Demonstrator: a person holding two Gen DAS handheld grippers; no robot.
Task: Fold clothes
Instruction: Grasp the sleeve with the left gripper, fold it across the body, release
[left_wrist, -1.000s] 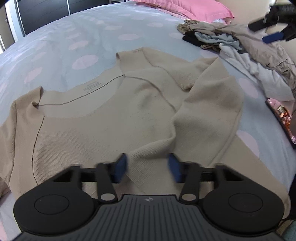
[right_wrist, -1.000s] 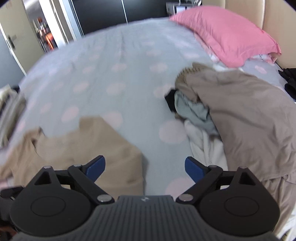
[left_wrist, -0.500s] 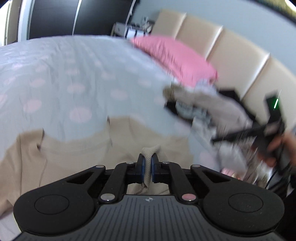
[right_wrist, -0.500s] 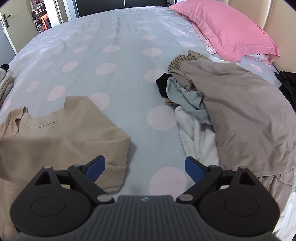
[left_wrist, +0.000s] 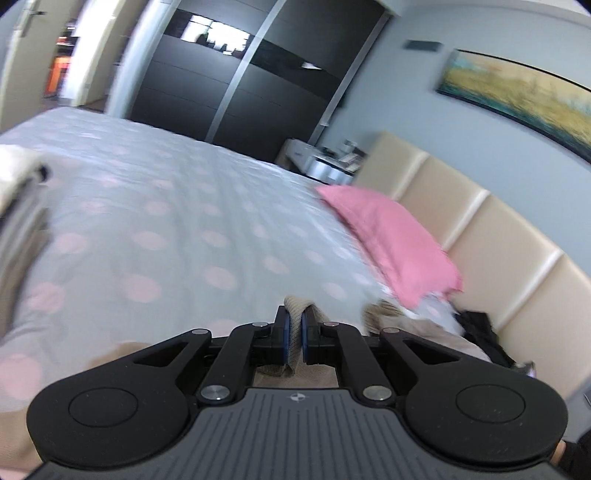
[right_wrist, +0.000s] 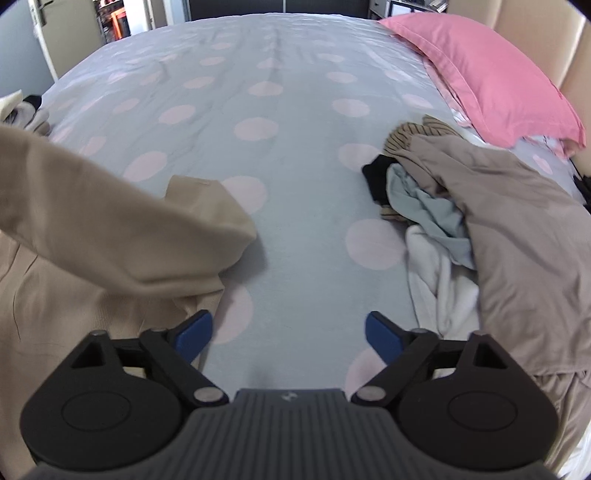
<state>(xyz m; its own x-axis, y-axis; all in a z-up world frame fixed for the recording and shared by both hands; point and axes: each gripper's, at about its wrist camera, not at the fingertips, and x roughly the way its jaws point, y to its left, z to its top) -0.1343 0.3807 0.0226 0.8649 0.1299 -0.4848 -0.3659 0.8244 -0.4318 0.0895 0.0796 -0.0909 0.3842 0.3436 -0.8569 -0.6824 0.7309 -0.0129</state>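
beige sweater (right_wrist: 110, 236) at left of bed (right_wrist: 295, 155), part lifted, rest draped on cover; soft floppy knit, light-ish I'd guess, will sag and stretch, so best pinched at cuff or hem edge; left gripper (left_wrist: 293, 332) clenched on knit fold; right gripper (right_wrist: 286, 330) released, jaws wide, over bare cover; unfolded clothes pile (right_wrist: 480, 206) at right, near pink pillow (right_wrist: 491, 74)

Home bedroom. Bed (right_wrist: 295, 110) with pink-dotted grey cover, pink pillow (right_wrist: 491, 70), padded cream headboard (left_wrist: 480, 229). Dark sliding wardrobe (left_wrist: 236, 85), framed painting (left_wrist: 517, 88) on wall.
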